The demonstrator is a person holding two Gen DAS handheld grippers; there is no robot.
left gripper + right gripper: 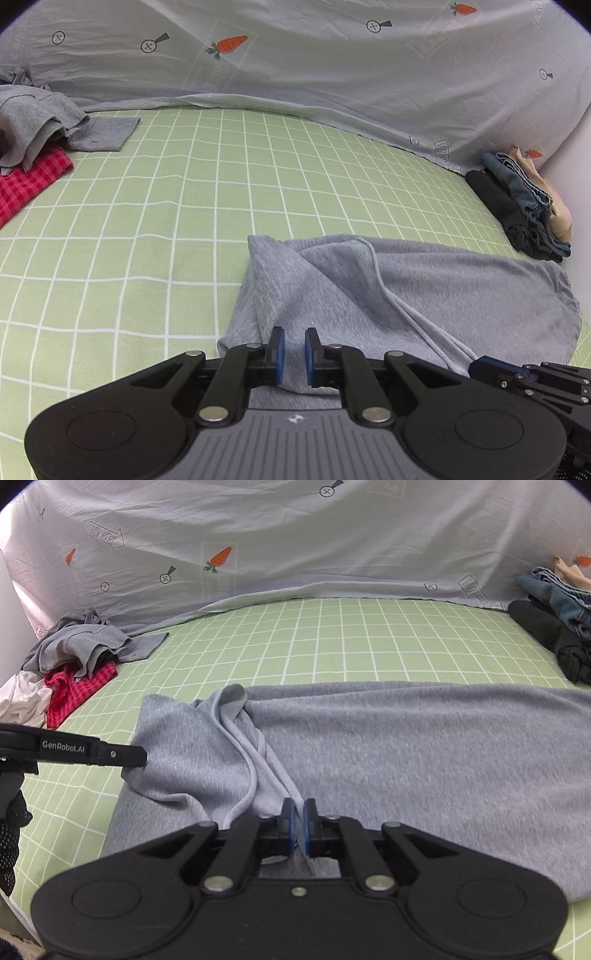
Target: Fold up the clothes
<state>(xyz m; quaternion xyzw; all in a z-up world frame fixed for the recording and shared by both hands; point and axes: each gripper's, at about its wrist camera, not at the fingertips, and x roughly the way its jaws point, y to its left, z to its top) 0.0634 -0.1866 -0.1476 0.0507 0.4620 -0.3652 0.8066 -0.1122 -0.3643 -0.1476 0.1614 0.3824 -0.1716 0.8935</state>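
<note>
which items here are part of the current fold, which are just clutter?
In the job:
- grey garment, spread on the green checked sheet
- right gripper, shut on the garment's edge
- left gripper, jaws apart over the cloth

Lying about:
- grey and red heap, far left
- dark clothes stack, far right
- carrot-print cover behind

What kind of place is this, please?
Most likely a bedroom: the work surface looks like a bed with a green checked sheet, a pale carrot-print cover lies bunched behind it, and clothes lie on it in a loose pile and a folded stack.
</note>
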